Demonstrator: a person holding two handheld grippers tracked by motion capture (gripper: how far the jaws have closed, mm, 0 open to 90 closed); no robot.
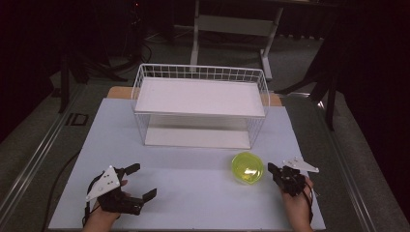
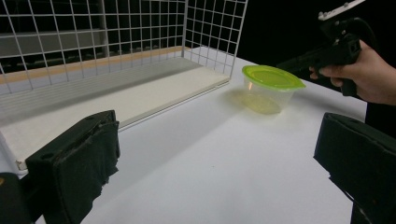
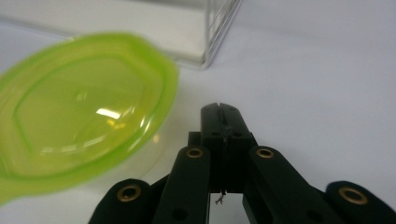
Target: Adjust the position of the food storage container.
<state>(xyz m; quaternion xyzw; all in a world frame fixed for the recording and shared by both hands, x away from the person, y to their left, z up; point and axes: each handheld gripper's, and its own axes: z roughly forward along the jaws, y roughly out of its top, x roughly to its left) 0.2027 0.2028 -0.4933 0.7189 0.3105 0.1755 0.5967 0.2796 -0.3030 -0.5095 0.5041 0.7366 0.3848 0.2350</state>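
Nearest the lens in the left gripper view, the left tongs (image 2: 219, 163) are showing two black padded jaws standing wide apart with nothing between them; in the high view they are resting at about seven o'clock on the white table (image 1: 193, 193), held in a hand.

The right tongs (image 3: 219, 109) are sitting at about four o'clock on the table, their jaws pressed fully together on nothing. Their tip is pointing toward the tub, just beside its rim and, as far as the right gripper view is showing, not touching it.

The tub (image 1: 247, 167) is a small clear plastic container with a lime-green lid (image 2: 272, 76) snapped on top. It is standing upright at roughly five o'clock from the table's centre, apart from the front right corner of the wire shelf (image 1: 200, 104), which is occupying the twelve o'clock side.

The tub is looking empty, so it is probably very light and liable to skid across the smooth table at a nudge. The thin walls are likely flexing under a hard squeeze, and the glossy plastic may be slippery against the pads. The lid's overhanging edge is offering a lip, but pinching that alone risks popping the lid off. The better hold is probably across the body just under the rim, with the jaws opened wide first and closed gently.
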